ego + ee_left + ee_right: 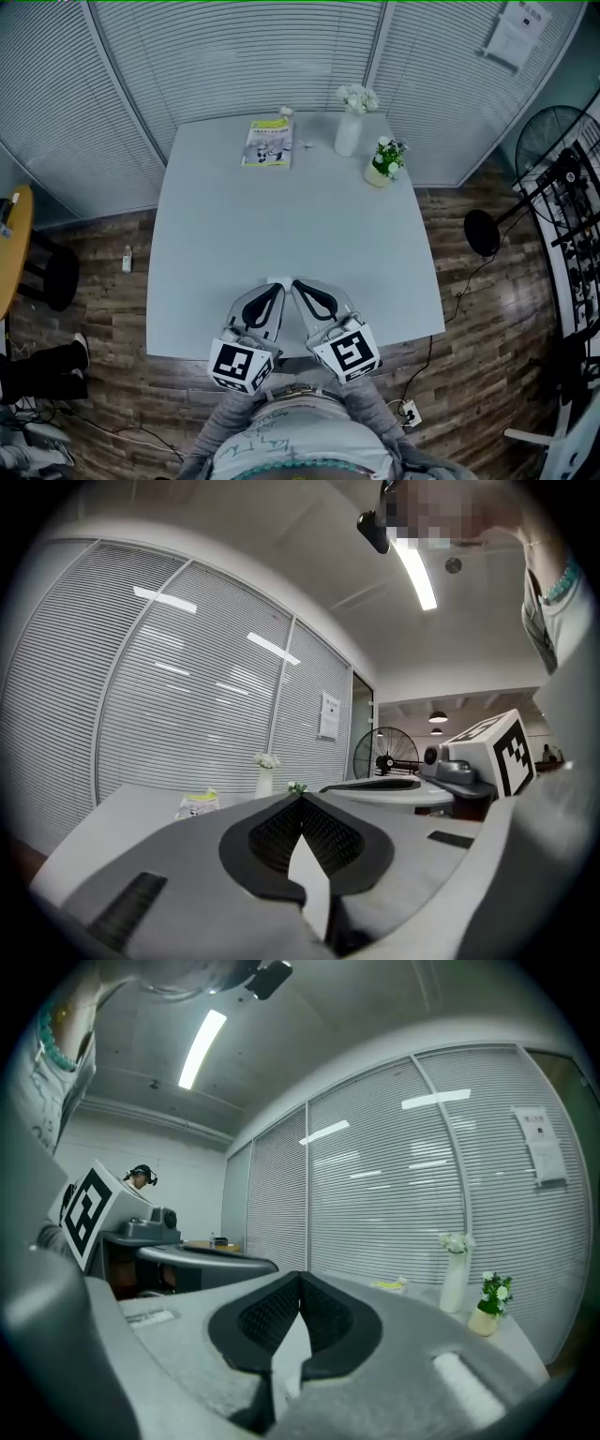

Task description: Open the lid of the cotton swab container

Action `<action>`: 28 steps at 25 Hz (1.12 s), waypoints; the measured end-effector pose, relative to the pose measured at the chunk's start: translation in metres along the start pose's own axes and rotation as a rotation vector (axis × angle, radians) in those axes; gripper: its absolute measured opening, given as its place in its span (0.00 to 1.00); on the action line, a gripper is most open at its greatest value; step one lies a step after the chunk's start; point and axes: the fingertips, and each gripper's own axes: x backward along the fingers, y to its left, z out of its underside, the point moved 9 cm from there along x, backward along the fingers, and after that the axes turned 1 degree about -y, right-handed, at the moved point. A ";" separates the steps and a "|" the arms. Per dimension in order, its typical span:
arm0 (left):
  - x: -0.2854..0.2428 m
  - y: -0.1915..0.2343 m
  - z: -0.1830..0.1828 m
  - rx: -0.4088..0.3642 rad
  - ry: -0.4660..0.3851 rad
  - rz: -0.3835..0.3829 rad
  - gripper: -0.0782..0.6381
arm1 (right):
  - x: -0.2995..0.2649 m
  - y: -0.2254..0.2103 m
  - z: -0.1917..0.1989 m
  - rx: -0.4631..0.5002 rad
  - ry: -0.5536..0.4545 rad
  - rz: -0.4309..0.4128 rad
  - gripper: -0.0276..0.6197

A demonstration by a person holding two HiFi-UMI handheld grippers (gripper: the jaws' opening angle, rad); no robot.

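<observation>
Both claws wait at the near edge of the pale surface [281, 225], tips almost touching, with the opening of the cotton swab container not yet begun. The left claw [277, 286] is closed on nothing, its dark pads meeting with only air between them. The right claw [298, 285] is closed and empty in the same way.

Nothing lies within reach of either. The only likely candidate for the container is a flat yellow-green pack [268, 143] at the far edge of the surface, well apart from the claws. Whether it really is the container, and where its lid sits, cannot be told at this distance. A white vase [348, 131] with pale flowers and a small potted plant [382, 164] stand to its right.

The step in hand appears to be the approach. The next move probably calls for a long reach across the bare surface. One claw would spread its jaws to steady the pack while the other finds the lid's edge, keeping clear of the vase close by.
</observation>
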 end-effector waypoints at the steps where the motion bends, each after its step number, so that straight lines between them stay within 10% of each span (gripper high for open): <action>1: -0.003 0.005 0.001 0.004 0.003 -0.003 0.11 | -0.004 -0.003 0.003 0.000 0.008 0.002 0.05; 28: 0.001 0.114 0.017 0.019 0.085 0.223 0.11 | -0.069 0.022 0.021 0.014 0.078 0.233 0.05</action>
